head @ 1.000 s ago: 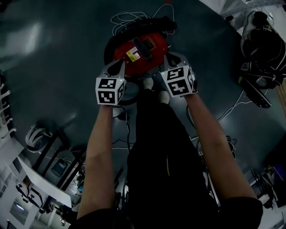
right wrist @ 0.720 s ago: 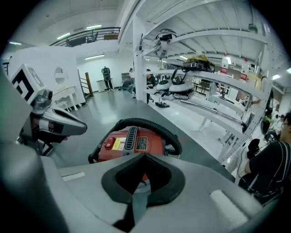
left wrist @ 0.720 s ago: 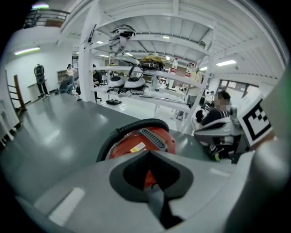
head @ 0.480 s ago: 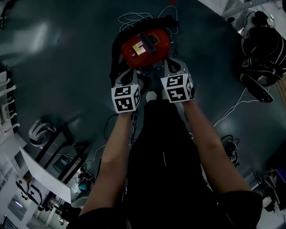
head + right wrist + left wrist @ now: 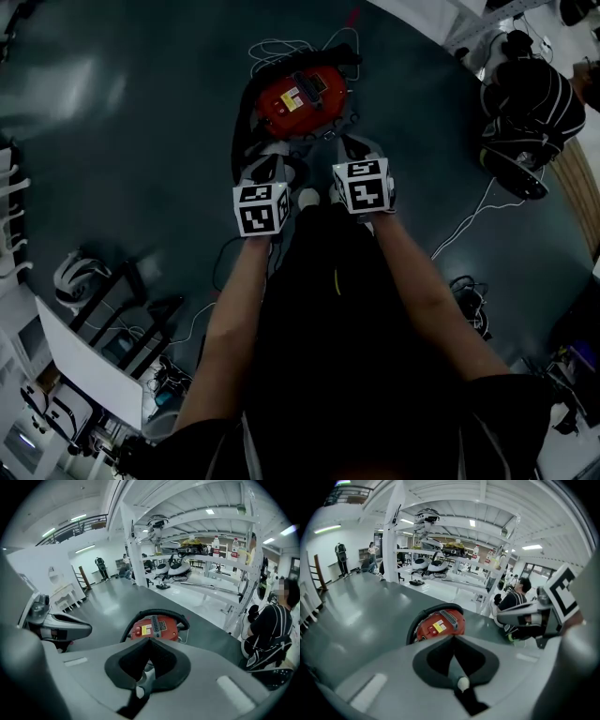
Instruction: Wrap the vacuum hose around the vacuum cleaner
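Hand-held grippers (image 5: pixel 270 156) (image 5: pixel 347 142) have risen from vacuum cleaner (image 5: pixel 302 94) on grey floor (image 5: pixel 122 122).

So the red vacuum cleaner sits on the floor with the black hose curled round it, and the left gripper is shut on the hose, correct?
Not quite: the left gripper is shut on nothing. The left gripper view shows its jaws together and empty, clear of the black hose, which is curled round the red vacuum cleaner on the floor.

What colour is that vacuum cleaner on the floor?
The vacuum cleaner is red, its hose black; clearest in the right gripper view.
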